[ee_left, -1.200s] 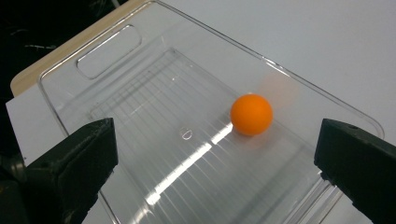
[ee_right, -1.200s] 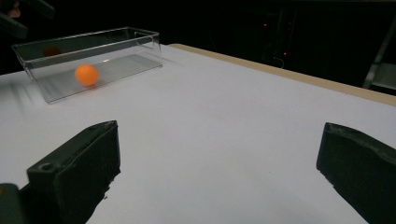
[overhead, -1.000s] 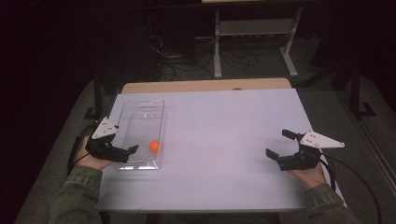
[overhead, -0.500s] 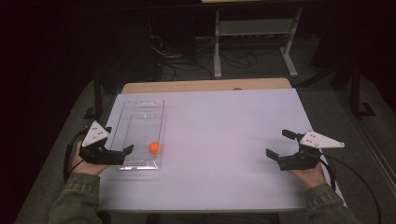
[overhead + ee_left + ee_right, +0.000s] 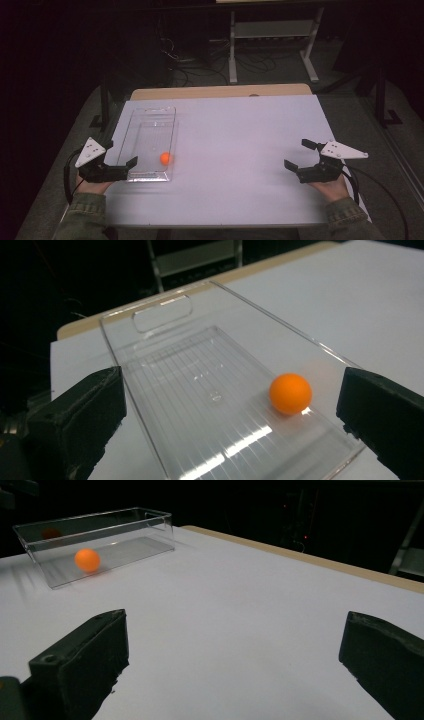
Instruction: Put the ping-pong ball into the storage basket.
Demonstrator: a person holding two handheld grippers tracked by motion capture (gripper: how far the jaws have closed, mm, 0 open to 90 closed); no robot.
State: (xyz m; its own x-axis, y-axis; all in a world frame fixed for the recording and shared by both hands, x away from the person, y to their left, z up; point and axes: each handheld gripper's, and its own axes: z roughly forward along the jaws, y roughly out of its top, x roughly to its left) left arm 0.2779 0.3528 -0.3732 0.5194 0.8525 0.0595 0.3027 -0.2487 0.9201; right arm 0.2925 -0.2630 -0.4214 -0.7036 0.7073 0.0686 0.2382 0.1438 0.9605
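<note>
Your left gripper sits at about 8 o'clock on the counter, jaws spread wide and holding nothing. It's low and roughly level, pointing toward 3 o'clock, with the tips just at the near end of the clear rectangular plastic tray. In the left gripper view the two black jaws stand either side of that near end; I can't tell whether they touch it. Your hand is under the gripper body, olive sleeve coming in from the bottom edge.

Your right gripper is at about 4 o'clock, also wide open and empty, pointing toward 9 o'clock, well apart from the tray. Its view looks across bare counter to the tray farther off.

The small orange ball lies inside the tray, on the floor of it, near the near right corner. It's round, matte, uniform orange. The tray is transparent, ribbed along its bottom, with a slot handle cut in the far end wall; long axis runs roughly 6 to 12 o'clock on the left half of the counter.

The counter is covered by a white sheet, with a tan edge showing at 12 o'clock. The room is dark; a light metal rack frame and loose floor cables are behind it.
</note>
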